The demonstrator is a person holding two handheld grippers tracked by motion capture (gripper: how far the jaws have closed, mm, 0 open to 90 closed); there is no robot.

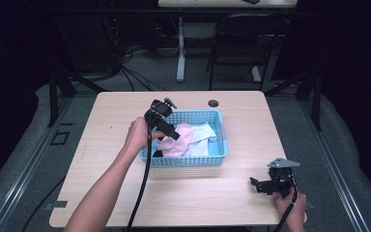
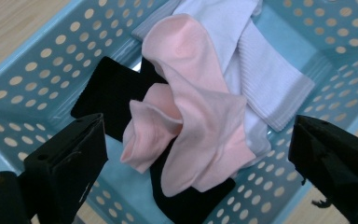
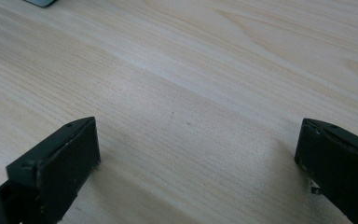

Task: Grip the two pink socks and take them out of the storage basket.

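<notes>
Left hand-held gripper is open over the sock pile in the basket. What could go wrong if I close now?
1. The pink sock lies draped over a black sock and a white sock, so the open left hand-held gripper may pinch two together.
2. The blue basket looks light; a snagged sock could drag it, with the right hand-held gripper far off.

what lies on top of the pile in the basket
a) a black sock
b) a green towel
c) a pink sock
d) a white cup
c: in the left gripper view the pink sock drapes over the black sock and partly over the white sock inside the blue basket, between the open left gripper's jaws.
</notes>
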